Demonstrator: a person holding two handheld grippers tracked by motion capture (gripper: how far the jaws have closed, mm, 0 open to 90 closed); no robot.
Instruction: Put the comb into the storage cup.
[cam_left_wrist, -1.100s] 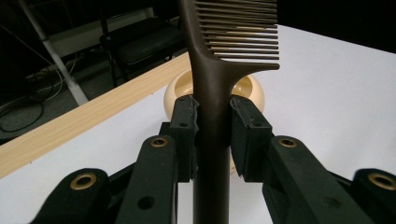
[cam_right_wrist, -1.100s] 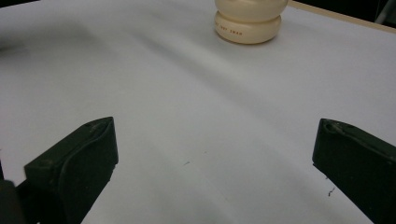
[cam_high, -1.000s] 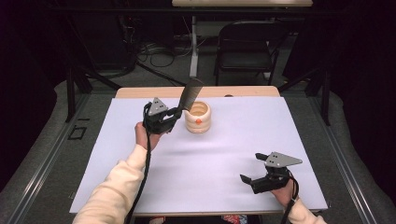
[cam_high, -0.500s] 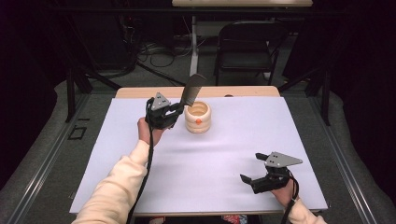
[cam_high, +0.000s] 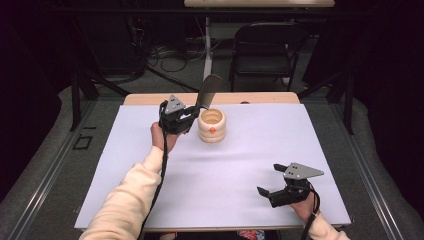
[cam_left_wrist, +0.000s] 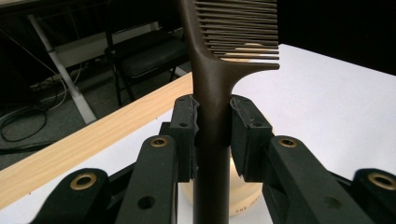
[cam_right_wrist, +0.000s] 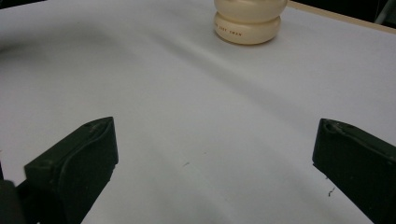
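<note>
The comb (cam_high: 208, 91) is in my left gripper (cam_high: 186, 119), clamped by its handle, and it stands at the far side of the table (cam_high: 250, 165), just left of the cream jar (cam_high: 212, 125). In the left gripper view the two black pads press on the brown handle (cam_left_wrist: 211, 116) from either side, just below the point where the teeth branch off, so the grip is firm and narrow.

What matters for the next move is how the comb's long axis runs. It rises from the jaws and leans up and to the right, away from me, so the toothed end hangs above the far-left rim of the jar, while the handle's lower end passes down beside the jar's wall. The jar's mouth is open and lies just to the right of my left hand — close, but not yet under the handle tip as far as I can judge. I would expect to shift the comb right and stand it more upright so it could drop handle-first into that opening.

My right gripper (cam_high: 280, 182) rests on the near right of the table, well apart from the jar, its jaws spread wide with nothing between them — in its own view the jar (cam_right_wrist: 248, 21) sits far ahead. The left hand is plainly the nearer one.
</note>
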